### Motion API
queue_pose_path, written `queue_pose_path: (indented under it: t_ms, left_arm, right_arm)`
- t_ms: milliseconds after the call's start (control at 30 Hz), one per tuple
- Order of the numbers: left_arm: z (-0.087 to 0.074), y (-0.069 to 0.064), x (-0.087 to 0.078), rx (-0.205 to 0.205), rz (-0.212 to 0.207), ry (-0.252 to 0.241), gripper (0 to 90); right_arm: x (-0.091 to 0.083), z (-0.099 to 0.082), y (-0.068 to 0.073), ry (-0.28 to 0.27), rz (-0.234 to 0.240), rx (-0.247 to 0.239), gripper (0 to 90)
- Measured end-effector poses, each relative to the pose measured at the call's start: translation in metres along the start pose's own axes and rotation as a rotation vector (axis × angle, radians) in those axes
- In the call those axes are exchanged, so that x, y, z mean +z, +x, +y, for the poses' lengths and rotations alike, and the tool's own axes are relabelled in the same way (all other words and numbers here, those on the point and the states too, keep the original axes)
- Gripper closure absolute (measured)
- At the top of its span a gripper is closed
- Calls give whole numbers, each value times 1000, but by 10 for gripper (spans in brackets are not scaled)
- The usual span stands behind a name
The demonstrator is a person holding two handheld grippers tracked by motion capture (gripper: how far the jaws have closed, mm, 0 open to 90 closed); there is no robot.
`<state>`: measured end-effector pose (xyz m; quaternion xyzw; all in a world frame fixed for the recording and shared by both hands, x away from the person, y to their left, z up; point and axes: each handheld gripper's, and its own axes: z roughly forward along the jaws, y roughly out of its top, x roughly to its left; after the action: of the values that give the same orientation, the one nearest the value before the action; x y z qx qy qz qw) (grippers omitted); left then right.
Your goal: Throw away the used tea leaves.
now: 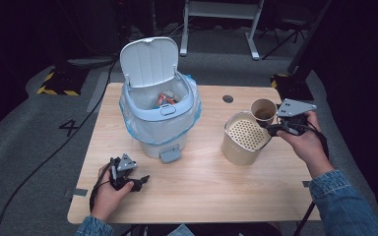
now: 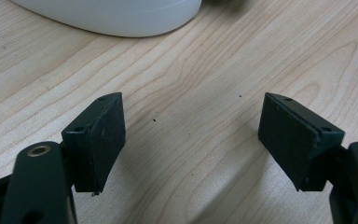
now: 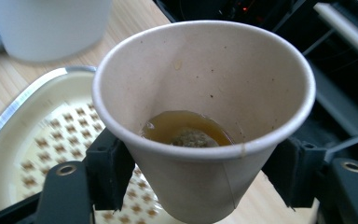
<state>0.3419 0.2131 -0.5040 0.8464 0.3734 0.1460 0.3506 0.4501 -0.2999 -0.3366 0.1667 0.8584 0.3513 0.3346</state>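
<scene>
My right gripper (image 1: 274, 124) is shut on a brown paper cup (image 1: 263, 111), held above the far right rim of a cream canister (image 1: 244, 138) with a perforated strainer top. In the right gripper view the cup (image 3: 205, 107) tilts slightly and holds a little brown liquid with a tea bag (image 3: 192, 138), and the strainer (image 3: 42, 140) lies below it. My left gripper (image 1: 142, 181) rests open low over the table near the front left. In the left gripper view the two pads (image 2: 103, 135) stand wide apart over bare wood.
A white pedal bin (image 1: 160, 115) with its lid up and a blue liner stands at the table's middle left, with rubbish inside. Its base (image 2: 116, 16) lies just ahead of the left gripper. A round cable hole (image 1: 228, 99) marks the tabletop (image 1: 202, 187).
</scene>
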Motion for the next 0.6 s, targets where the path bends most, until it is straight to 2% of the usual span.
queue_pose_path:
  t_ms: [133,400,600]
  left_arm:
    - [0,0,0,-1,2,0,236]
    - [0,0,0,0,0,0,236]
    - [0,0,0,-1,2,0,236]
  right_arm:
    - [2,2,4,33,-36,-118,321]
    - [4,6,11,83,-112,-307,323]
    - [6,9,19,160,-192,-535,326]
